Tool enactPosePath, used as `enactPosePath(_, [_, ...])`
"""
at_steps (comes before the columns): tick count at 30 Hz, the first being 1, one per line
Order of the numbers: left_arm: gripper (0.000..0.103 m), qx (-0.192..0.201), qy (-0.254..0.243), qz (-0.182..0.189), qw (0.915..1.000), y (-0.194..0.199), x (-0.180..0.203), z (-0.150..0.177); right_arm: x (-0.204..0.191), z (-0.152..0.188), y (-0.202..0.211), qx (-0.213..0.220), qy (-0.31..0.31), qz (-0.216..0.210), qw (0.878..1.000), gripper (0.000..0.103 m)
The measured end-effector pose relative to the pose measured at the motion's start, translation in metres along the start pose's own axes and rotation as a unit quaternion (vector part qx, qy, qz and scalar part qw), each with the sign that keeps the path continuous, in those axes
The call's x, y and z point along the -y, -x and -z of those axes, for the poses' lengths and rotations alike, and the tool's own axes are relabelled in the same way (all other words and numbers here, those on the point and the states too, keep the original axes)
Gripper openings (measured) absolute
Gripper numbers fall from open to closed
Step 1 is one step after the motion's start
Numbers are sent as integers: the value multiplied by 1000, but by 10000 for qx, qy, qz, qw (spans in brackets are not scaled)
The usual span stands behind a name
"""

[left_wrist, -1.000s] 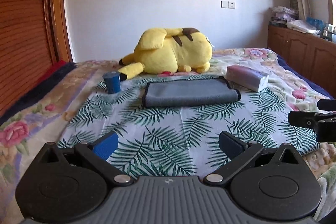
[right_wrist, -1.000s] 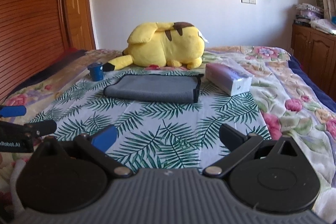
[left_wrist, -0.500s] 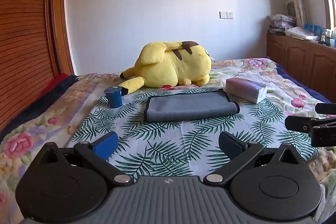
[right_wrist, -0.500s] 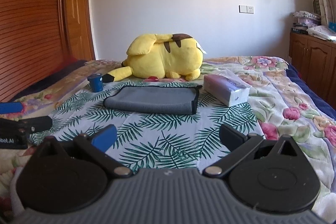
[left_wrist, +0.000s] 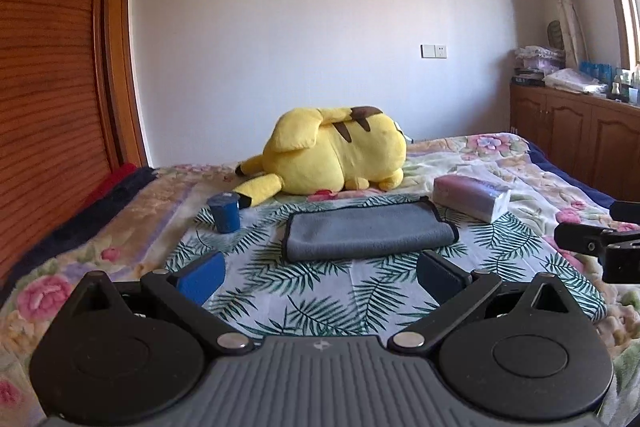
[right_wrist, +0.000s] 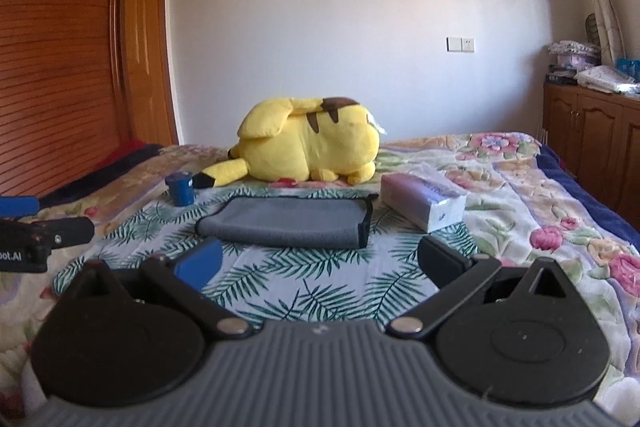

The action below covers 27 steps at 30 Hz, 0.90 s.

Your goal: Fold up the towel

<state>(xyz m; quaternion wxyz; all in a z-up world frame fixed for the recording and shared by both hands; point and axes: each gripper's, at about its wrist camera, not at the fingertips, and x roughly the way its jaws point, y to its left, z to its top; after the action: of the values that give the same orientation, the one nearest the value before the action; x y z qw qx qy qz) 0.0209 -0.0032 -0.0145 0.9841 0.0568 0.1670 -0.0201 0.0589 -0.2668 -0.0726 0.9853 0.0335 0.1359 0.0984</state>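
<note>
A grey towel (left_wrist: 366,230) with dark trim lies folded flat on a palm-leaf cloth (left_wrist: 320,291) on the bed; it also shows in the right wrist view (right_wrist: 288,221). My left gripper (left_wrist: 320,277) is open and empty, held low, well short of the towel's near edge. My right gripper (right_wrist: 318,261) is open and empty, also short of the towel. The right gripper shows at the right edge of the left wrist view (left_wrist: 596,241), and the left gripper shows at the left edge of the right wrist view (right_wrist: 40,233).
A yellow plush toy (left_wrist: 336,157) lies behind the towel. A blue cup (left_wrist: 225,213) stands left of it, a tissue pack (left_wrist: 472,197) right of it. A wooden wardrobe (left_wrist: 48,87) is at left, wooden cabinets (left_wrist: 580,143) at right.
Both grippers have tilted up and drawn back a little, so the towel and bed sit lower in view. Both stay open; the towel has not moved.
</note>
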Motion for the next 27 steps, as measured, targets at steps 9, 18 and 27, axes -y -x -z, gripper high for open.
enactPosePath(9, [103, 184, -67, -43, 9998, 6, 1, -3, 3, -2, 6, 212, -37, 71, 9997, 103])
enactPosePath(18, [103, 261, 24, -80, 9996, 9, -3, -5, 5, -2, 8, 229, -57, 130, 9996, 103])
enactPosePath(27, [103, 181, 32, -52, 9998, 6, -4, -3, 6, -2, 5, 141, -57, 339, 9993, 103])
